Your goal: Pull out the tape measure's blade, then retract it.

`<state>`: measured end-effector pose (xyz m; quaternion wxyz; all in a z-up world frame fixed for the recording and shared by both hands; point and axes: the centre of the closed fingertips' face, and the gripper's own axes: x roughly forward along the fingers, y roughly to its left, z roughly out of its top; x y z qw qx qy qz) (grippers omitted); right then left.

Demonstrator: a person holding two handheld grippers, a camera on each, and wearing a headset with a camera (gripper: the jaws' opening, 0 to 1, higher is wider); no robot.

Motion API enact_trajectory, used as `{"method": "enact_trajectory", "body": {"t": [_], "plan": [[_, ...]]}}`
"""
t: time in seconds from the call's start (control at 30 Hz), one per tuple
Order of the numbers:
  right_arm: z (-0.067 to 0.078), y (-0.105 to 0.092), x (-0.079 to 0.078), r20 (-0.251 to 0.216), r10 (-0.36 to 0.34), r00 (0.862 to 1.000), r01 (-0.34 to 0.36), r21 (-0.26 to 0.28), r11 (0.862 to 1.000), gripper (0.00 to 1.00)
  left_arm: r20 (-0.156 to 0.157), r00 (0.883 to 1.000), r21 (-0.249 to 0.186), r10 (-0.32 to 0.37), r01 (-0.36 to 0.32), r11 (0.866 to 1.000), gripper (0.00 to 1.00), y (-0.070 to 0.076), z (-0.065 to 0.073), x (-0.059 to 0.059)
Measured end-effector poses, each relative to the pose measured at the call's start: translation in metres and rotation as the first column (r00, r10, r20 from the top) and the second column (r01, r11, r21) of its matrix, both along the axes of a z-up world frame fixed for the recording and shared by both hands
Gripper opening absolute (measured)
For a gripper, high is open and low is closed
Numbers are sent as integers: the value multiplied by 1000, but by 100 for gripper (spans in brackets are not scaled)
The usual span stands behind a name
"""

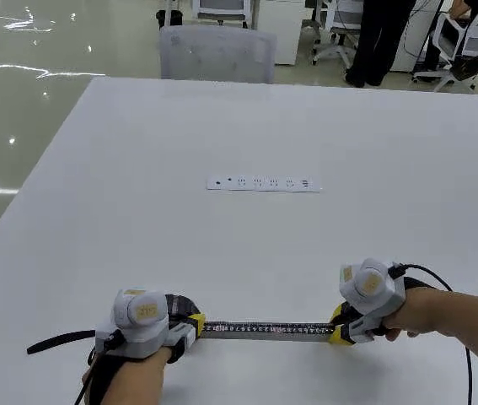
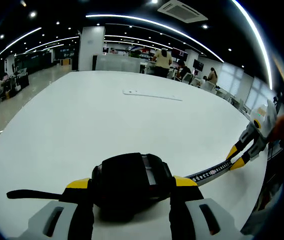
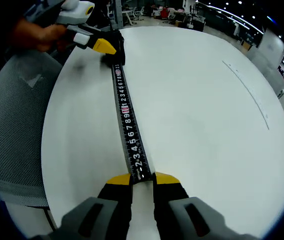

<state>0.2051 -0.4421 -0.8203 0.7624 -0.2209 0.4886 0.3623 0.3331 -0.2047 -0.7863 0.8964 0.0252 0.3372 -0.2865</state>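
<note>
My left tongs point(image 2: 131, 189) are clamped on the tape measure's black case point(image 1: 182, 307), one yellow-tipped jaw on each side. The case sits on the white table point(image 1: 222, 126) near the front edge, left of centre in the head view. A black strap point(image 1: 56, 342) trails off the case to the left, lying flat on the table.

The blade point(image 3: 127, 122) is pulled out and runs straight along the tabletop from the case to my right tongs point(image 3: 142, 178). Numbers face up, low numbers at my right tongs' end. The right tongs are closed narrow on the blade's free end, yellow tips either side of it. I can't make out the end hook.

The two tongs are well apart, roughly level with each other along the front edge.

A white power strip point(image 1: 262, 183) lies flat mid-table, well beyond the blade. A grey chair point(image 1: 216, 52) stands at the far edge.
</note>
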Motion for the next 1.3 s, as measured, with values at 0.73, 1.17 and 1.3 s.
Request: {"method": "enact_trajectory", "body": {"t": [0.73,1.17,1.3], "plan": [[-1,10,7,13,4,1000,-4,6,1000,14,-20,1000,-9,-7,7,1000,57,0,-1,-1],[-1,16,11,15,-20,1000,20,5,1000,14,-21,1000,-10,-9,9,1000,57,0,-1,-1],[-1,19,13,17,-21,1000,21,9,1000,14,-25,1000,-11,-14,14,1000,57,0,-1,-1]]}}
